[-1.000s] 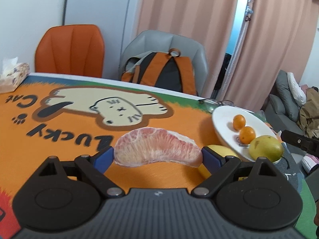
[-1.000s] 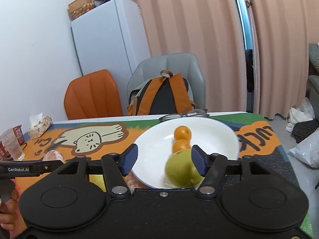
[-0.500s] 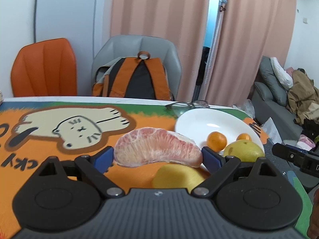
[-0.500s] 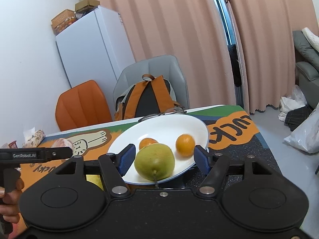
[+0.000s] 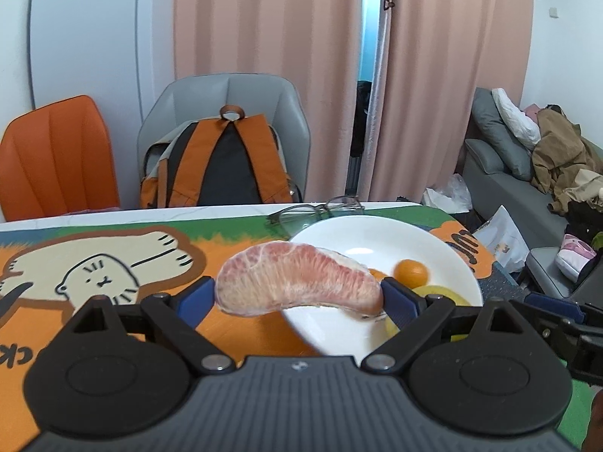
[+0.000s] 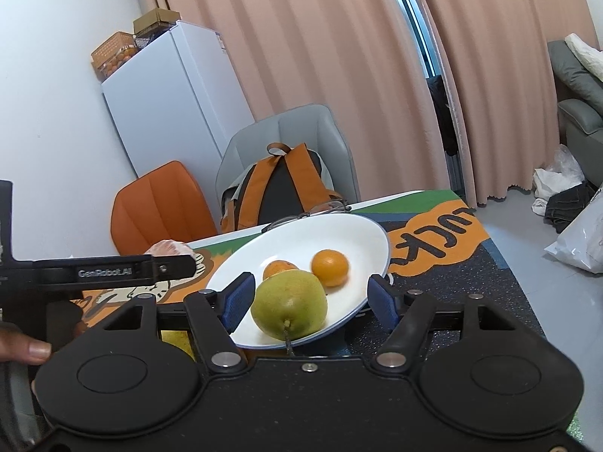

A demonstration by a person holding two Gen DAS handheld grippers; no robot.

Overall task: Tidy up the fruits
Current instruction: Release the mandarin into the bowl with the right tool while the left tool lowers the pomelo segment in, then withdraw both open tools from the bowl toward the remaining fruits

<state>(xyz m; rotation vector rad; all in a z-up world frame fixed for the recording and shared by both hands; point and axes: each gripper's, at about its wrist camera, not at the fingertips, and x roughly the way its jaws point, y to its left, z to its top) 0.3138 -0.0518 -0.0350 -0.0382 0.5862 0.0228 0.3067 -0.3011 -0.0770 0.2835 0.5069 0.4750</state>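
Note:
My left gripper (image 5: 297, 295) is shut on a peeled pink pomelo segment (image 5: 297, 282) and holds it above the near left rim of the white plate (image 5: 361, 233). The plate (image 6: 301, 233) holds two small oranges (image 6: 329, 267) and a green pear (image 6: 289, 305). One orange (image 5: 410, 273) and part of the pear (image 5: 441, 292) show behind the segment. My right gripper (image 6: 307, 301) is open, its blue pads either side of the pear at the plate's near rim, touching nothing. The left gripper and segment (image 6: 171, 248) show at the left of the right wrist view.
A yellow fruit (image 6: 175, 339) lies on the cat-print mat (image 5: 113, 263) left of the plate. Glasses (image 5: 316, 209) lie behind the plate at the table's far edge. A grey chair with a backpack (image 5: 222, 165) and an orange chair (image 5: 56, 162) stand behind.
My left gripper has carried the pomelo segment to the right, from over the mat to over the plate's left rim. The right gripper has drawn back from the plate and swung slightly.

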